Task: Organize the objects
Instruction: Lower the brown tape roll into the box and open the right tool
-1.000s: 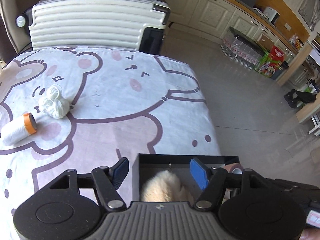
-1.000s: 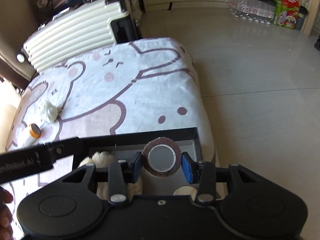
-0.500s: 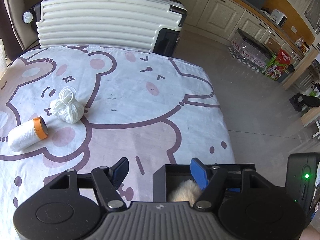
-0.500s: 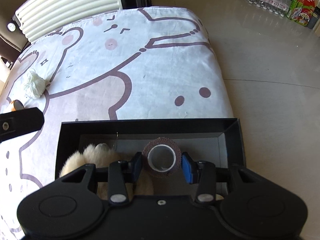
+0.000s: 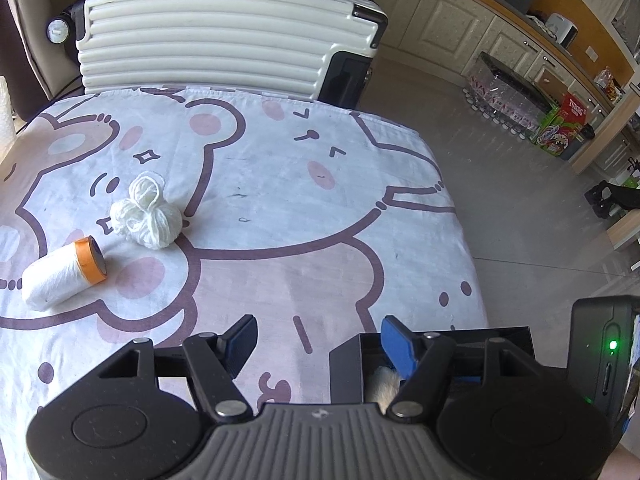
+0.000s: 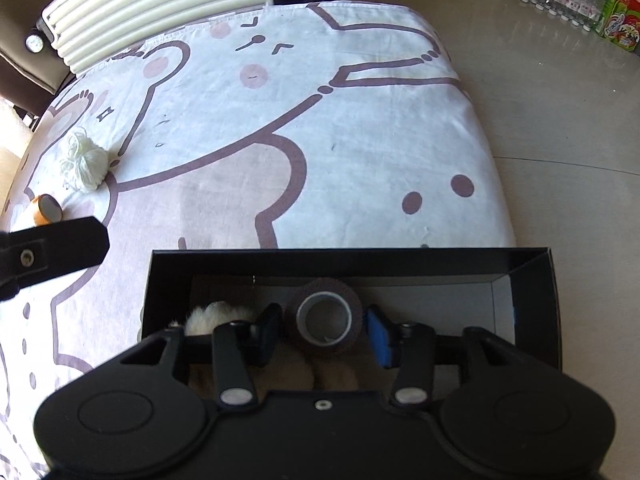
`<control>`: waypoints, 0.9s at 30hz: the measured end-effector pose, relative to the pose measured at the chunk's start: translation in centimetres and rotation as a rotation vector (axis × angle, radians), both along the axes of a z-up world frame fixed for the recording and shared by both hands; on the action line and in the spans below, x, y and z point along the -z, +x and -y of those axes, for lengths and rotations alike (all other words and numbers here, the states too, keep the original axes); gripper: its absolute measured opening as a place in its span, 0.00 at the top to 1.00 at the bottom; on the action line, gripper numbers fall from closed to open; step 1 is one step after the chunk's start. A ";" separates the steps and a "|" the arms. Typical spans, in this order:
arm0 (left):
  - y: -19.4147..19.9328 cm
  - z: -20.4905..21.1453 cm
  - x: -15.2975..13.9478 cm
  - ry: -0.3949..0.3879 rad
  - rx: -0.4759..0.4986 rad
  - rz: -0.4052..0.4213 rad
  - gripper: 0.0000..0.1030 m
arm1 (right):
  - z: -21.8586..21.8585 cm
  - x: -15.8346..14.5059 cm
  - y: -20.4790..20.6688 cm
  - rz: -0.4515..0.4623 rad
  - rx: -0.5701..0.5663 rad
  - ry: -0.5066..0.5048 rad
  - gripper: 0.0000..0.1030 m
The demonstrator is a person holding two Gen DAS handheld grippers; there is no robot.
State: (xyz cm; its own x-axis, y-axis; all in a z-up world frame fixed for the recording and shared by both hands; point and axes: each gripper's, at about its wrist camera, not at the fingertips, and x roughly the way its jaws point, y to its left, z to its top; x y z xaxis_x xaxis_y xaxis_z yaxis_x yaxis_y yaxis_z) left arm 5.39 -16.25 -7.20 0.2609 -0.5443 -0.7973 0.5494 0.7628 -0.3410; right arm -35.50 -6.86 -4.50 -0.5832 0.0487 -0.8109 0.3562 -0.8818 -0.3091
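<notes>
Right fingers: my right gripper [image 6: 324, 328] sits over the black box [image 6: 352, 258]; its jaws are opening, and the brown tape roll [image 6: 325, 317] stands between the pads, with a sliver of gap showing on each side, so I read it as let go.
Tape roll: inside the black box, near its middle, hollow core facing my camera.
Fluffy item: a cream furry thing [image 6: 218, 316] lies in the black box, to the left of the tape roll as I see it and partly hidden under my left-hand finger.
Left fingers: my left gripper [image 5: 318, 340] has its pads apart with nothing between them; its right pad overlaps the black box's [image 5: 346, 364] near corner, the left pad hangs over the sheet.
Yarn ball: white yarn ball [image 5: 148, 216] on the cartoon bear sheet [image 5: 320, 208], well apart from the black box, toward the far left.
Orange-capped roll: white roll with orange end [image 5: 62, 274] lying on its side just beside the yarn ball, also well away from the black box.
Beyond the black box: cream ribbed suitcase [image 5: 224, 36] at the sheet's far edge.
</notes>
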 end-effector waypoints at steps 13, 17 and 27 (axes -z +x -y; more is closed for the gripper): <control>-1.2 0.6 -0.7 0.024 0.044 0.029 0.32 | -1.6 -3.5 1.3 -0.074 0.038 -0.082 0.34; -1.8 0.5 -0.8 0.042 0.060 0.039 0.32 | -2.6 -4.8 2.4 -0.106 0.050 -0.101 0.34; -3.1 -0.4 -2.2 0.073 0.080 0.066 0.32 | -4.5 -7.7 5.9 -0.193 0.075 -0.102 0.34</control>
